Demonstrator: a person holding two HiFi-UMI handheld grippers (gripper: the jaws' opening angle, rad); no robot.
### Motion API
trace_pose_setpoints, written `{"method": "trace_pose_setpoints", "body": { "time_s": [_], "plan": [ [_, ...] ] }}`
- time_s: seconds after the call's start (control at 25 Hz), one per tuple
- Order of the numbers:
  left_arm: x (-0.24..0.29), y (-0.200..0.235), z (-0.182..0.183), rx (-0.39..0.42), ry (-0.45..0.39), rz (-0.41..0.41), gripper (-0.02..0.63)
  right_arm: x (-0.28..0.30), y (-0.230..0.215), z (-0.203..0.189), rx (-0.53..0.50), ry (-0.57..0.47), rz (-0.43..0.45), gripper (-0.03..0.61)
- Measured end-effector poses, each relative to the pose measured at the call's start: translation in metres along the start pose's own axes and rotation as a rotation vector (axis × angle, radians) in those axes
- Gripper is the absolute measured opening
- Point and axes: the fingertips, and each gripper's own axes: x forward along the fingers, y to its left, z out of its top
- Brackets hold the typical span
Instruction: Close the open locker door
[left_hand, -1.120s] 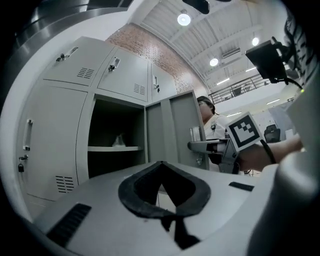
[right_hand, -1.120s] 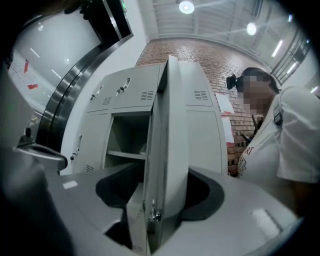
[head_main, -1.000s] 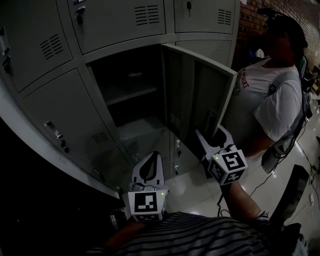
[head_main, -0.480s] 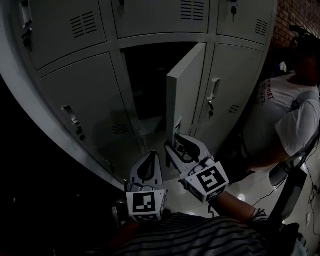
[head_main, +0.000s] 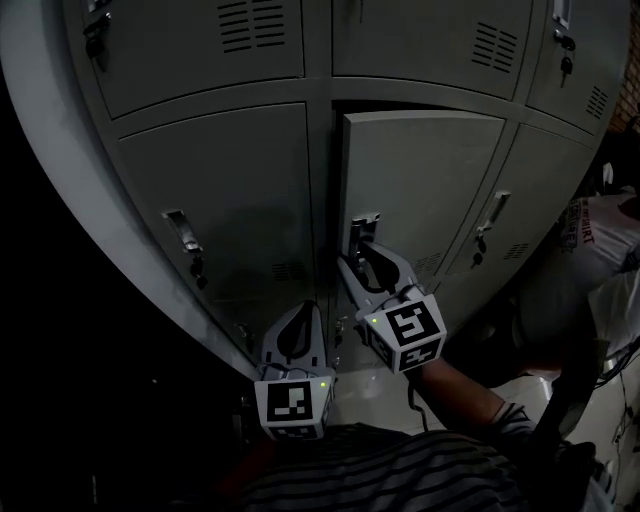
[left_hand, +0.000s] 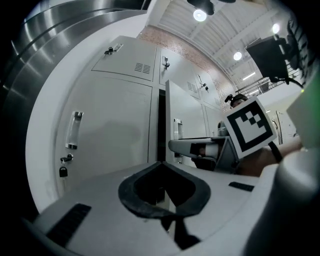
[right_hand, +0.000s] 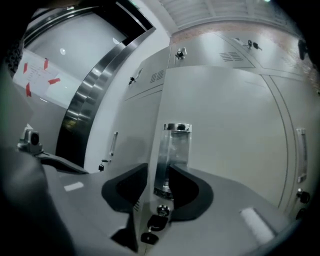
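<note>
Right tongs are closed round the door handle. The pads sit on either side of it and look to be pinching it. Keys hang just below.

Left tongs have their jaws together with nothing in them.

The locker door, centre of the head view, is almost flush with the locker bank. A thin dark gap shows along its left edge and across the top, so by my read the close is nearly done. What's left is the last bit of push until it seats. Can't tell if a latch needs turning.

Pose: the right forearm comes in from lower right, tongs reaching up to the door's lower left corner, marker cube facing the camera. Left tongs are held low at bottom centre, pointing up and apart from the door.
</note>
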Motion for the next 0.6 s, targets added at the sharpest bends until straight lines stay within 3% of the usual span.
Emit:
{"method": "trace_pose_setpoints", "body": {
  "time_s": [0.32, 0.6],
  "plan": [
    [0.026, 0.023, 0.001, -0.001, -0.006, 0.002, 0.005, 0.047, -0.018, -0.006, -0.012, 0.005, -0.043, 0.099],
    [0.034, 0.028, -0.001, 0.0, 0.005, 0.014, 0.005, 0.052, -0.019, -0.006, -0.004, -0.02, -0.048, 0.1]
  ]
}}
